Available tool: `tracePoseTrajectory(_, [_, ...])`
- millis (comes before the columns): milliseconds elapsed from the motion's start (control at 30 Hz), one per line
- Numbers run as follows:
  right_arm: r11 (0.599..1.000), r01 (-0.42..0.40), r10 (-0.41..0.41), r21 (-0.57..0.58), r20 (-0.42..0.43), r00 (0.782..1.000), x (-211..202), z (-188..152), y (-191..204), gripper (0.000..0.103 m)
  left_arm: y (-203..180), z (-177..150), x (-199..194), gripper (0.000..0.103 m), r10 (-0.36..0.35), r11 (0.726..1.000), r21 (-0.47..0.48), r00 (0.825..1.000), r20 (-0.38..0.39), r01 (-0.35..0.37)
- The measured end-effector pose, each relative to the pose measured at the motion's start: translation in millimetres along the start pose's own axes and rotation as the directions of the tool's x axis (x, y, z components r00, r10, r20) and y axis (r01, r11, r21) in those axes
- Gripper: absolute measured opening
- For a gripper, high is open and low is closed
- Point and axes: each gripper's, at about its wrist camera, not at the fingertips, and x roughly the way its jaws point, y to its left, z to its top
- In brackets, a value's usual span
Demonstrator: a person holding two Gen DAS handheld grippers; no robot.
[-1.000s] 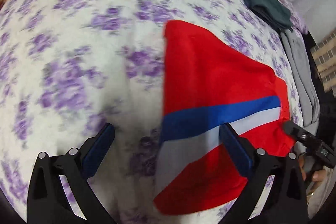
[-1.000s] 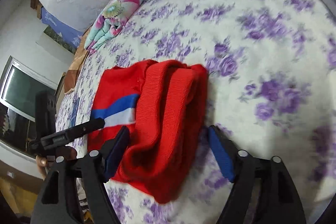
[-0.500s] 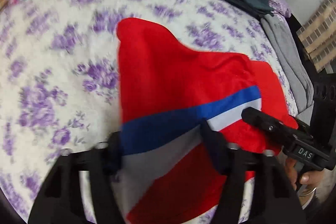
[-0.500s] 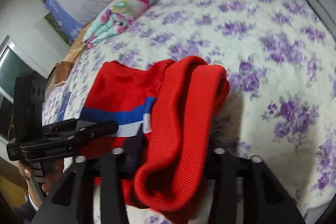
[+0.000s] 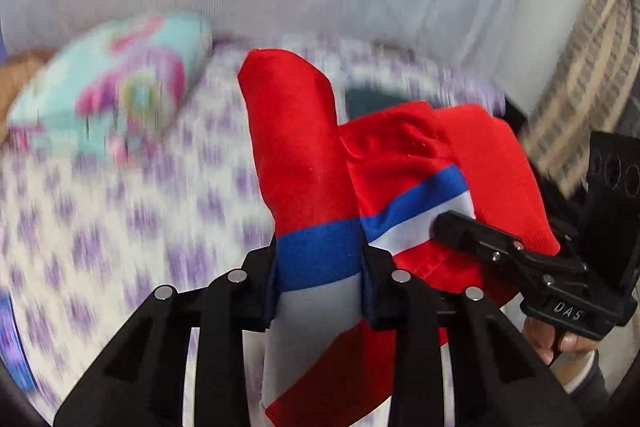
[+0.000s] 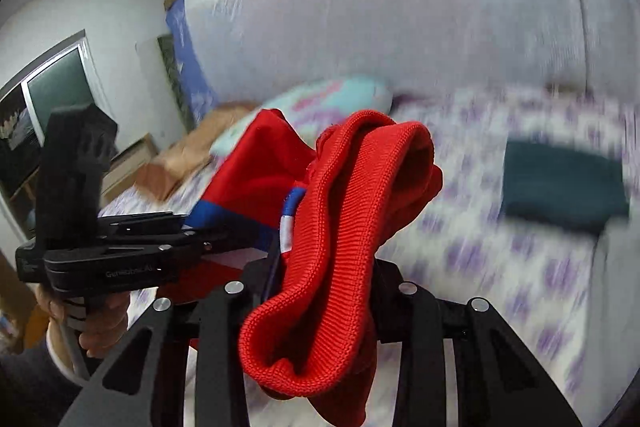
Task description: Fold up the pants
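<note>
The red pants [image 5: 296,155] with a blue and white stripe are lifted off the bed. My left gripper [image 5: 320,279] is shut on the striped part of the pants, with fabric bunched between its jaws. My right gripper [image 6: 320,291] is shut on the pants' ribbed red waistband [image 6: 348,227]. In the left wrist view the right gripper [image 5: 452,227] shows from the side at the white stripe. In the right wrist view the left gripper [image 6: 224,235] shows at the left, pinching the blue stripe.
The bed [image 5: 100,227] has a white sheet with purple flowers. A teal floral pillow [image 5: 120,83] lies at the back left. A folded dark green garment [image 6: 560,183] lies at the right. A pale headboard [image 6: 400,7] stands behind.
Both grippers closed on the pants and lifted them off the bed. The views tilted up toward the headboard.
</note>
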Motion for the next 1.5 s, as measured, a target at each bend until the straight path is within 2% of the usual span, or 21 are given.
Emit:
tracePoseTrajectory(67, [1.000, -0.003, 0.003, 0.008, 0.049, 0.999, 20, 43, -25, 0.037, -2, 37, 14, 0.030, 0.022, 1.000, 0.002, 0.998, 0.052, -0.022])
tracePoseTrajectory(200, [0.999, 0.039, -0.040, 0.011, 0.117, 0.992, 75, 86, -71, 0.037, 13, 108, 76, 0.031, 0.063, 0.998, -0.031, 0.989, 0.135, -0.059])
tracePoseTrajectory(267, [0.998, 0.051, -0.054, 0.034, 0.096, 0.994, 115, 94, -100, 0.037, 25, 125, 110, 0.031, 0.071, 0.997, -0.051, 0.990, 0.125, -0.065])
tracePoseTrajectory(300, [0.998, 0.055, -0.058, 0.043, 0.067, 0.996, 143, 94, -119, 0.038, 35, 134, 142, 0.031, 0.089, 0.994, -0.067, 0.991, 0.101, -0.082])
tracePoseTrajectory(367, [0.993, 0.104, -0.106, 0.047, 0.025, 0.994, 180, 85, -147, 0.042, 52, 137, 187, 0.033, 0.114, 0.990, -0.090, 0.992, 0.060, -0.108])
tracePoseTrajectory(433, [0.974, 0.219, -0.215, 0.064, -0.060, 0.975, 225, 69, -183, 0.051, 74, 132, 246, 0.039, 0.186, 0.977, -0.112, 0.983, 0.008, -0.184])
tracePoseTrajectory(467, [0.948, 0.311, -0.300, 0.072, -0.125, 0.946, 248, 57, -203, 0.054, 84, 125, 271, 0.042, 0.240, 0.964, -0.113, 0.971, -0.018, -0.240])
tracePoseTrajectory(500, [0.930, 0.359, -0.345, 0.074, -0.160, 0.925, 261, 48, -214, 0.054, 99, 114, 304, 0.050, 0.318, 0.939, -0.112, 0.945, -0.073, -0.325])
tracePoseTrajectory(533, [0.896, 0.443, -0.426, 0.036, -0.217, 0.878, 278, 34, -225, 0.054, 109, 105, 323, 0.064, 0.354, 0.924, -0.106, 0.928, -0.118, -0.367])
tracePoseTrajectory(567, [0.895, 0.445, -0.437, -0.006, -0.209, 0.875, 284, 27, -224, 0.057, 121, 95, 338, 0.074, 0.368, 0.916, -0.120, 0.921, -0.124, -0.382])
tracePoseTrajectory(600, [0.884, 0.462, -0.467, -0.069, -0.169, 0.868, 285, 22, -216, 0.061, 130, 87, 338, 0.093, 0.400, 0.898, -0.167, 0.913, -0.074, -0.407])
tracePoseTrajectory(633, [0.871, 0.481, -0.491, -0.095, -0.161, 0.856, 285, 21, -210, 0.062, 134, 84, 338, 0.096, 0.397, 0.894, -0.194, 0.915, -0.070, -0.403])
tracePoseTrajectory(667, [0.860, 0.499, -0.510, -0.109, -0.161, 0.845, 286, 22, -208, 0.063, 140, 82, 338, 0.096, 0.370, 0.899, -0.222, 0.926, -0.073, -0.377])
tracePoseTrajectory(733, [0.861, 0.500, -0.508, -0.092, -0.179, 0.842, 284, 26, -208, 0.064, 145, 84, 337, 0.096, 0.345, 0.903, -0.239, 0.934, -0.095, -0.358])
tracePoseTrajectory(800, [0.870, 0.492, -0.489, -0.036, -0.185, 0.852, 268, 34, -203, 0.064, 141, 88, 326, 0.096, 0.378, 0.892, -0.223, 0.920, -0.108, -0.393])
tracePoseTrajectory(867, [0.873, 0.487, -0.481, 0.012, -0.132, 0.866, 241, 38, -188, 0.065, 129, 90, 303, 0.094, 0.399, 0.890, -0.201, 0.913, -0.089, -0.409])
tracePoseTrajectory(967, [0.894, 0.446, -0.445, 0.044, -0.040, 0.895, 189, 41, -152, 0.081, 108, 82, 257, 0.094, 0.386, 0.908, -0.157, 0.921, -0.039, -0.388])
tracePoseTrajectory(1100, [0.881, 0.473, -0.473, 0.011, 0.008, 0.881, 136, 27, -103, 0.093, 69, 56, 189, 0.095, 0.346, 0.934, -0.108, 0.938, 0.033, -0.341])
tracePoseTrajectory(1267, [0.855, 0.518, -0.518, 0.017, 0.060, 0.853, 82, -10, -56, 0.095, 29, 9, 120, 0.098, 0.395, 0.919, -0.039, 0.910, 0.126, -0.393])
tracePoseTrajectory(1433, [0.848, 0.510, -0.523, 0.143, 0.068, 0.850, 45, -54, -36, 0.097, 14, -37, 84, 0.098, 0.391, 0.921, -0.063, 0.911, 0.132, -0.386])
tracePoseTrajectory(1500, [0.839, 0.513, -0.534, 0.181, 0.092, 0.841, 36, -69, -31, 0.098, 11, -50, 79, 0.098, 0.396, 0.918, -0.055, 0.909, 0.132, -0.392])
